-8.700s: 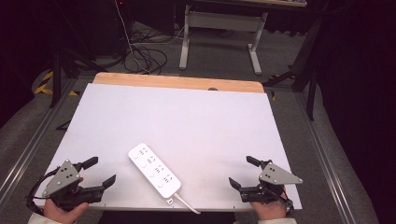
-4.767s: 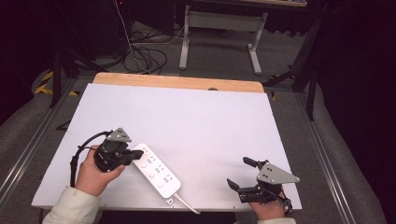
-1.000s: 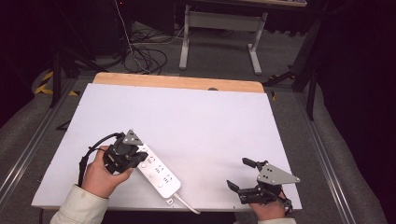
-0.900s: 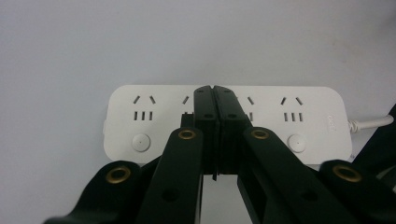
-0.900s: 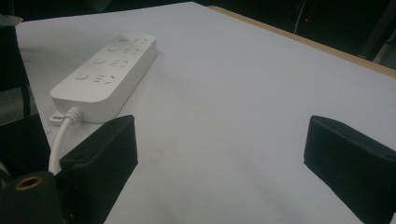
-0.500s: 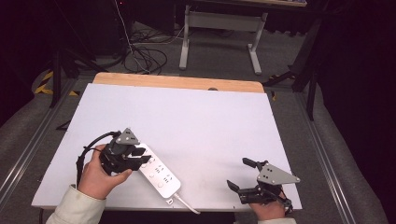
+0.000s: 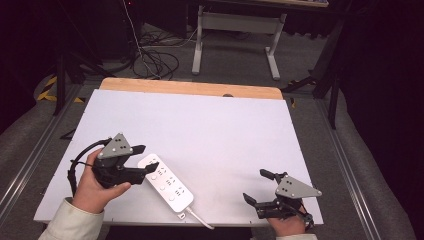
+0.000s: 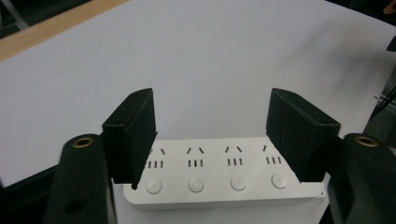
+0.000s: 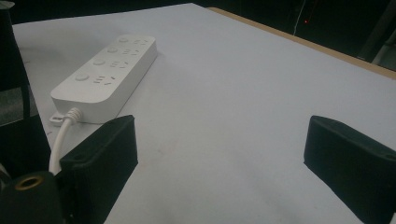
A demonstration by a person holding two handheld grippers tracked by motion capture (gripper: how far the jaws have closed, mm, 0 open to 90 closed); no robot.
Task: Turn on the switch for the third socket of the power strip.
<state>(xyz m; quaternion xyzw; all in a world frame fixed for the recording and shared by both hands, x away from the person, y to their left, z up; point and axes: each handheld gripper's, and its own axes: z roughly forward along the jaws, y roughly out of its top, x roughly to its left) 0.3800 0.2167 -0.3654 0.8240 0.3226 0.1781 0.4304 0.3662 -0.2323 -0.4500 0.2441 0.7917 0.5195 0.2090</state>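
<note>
My left gripper (image 7: 148, 159) has drawn back a little from the white power strip (image 7: 165, 182) since a second ago, and its jaws have just been opening; now they stand wide, with nothing pressed between them, and the strip's end lies just beyond the pads (image 8: 132, 130); the strip rests flat near the front edge of the white table (image 7: 210, 120), its cable (image 7: 200, 220) trailing off the edge; my right gripper (image 7: 259, 186) rests open at the front right corner, well apart from the strip.
</note>
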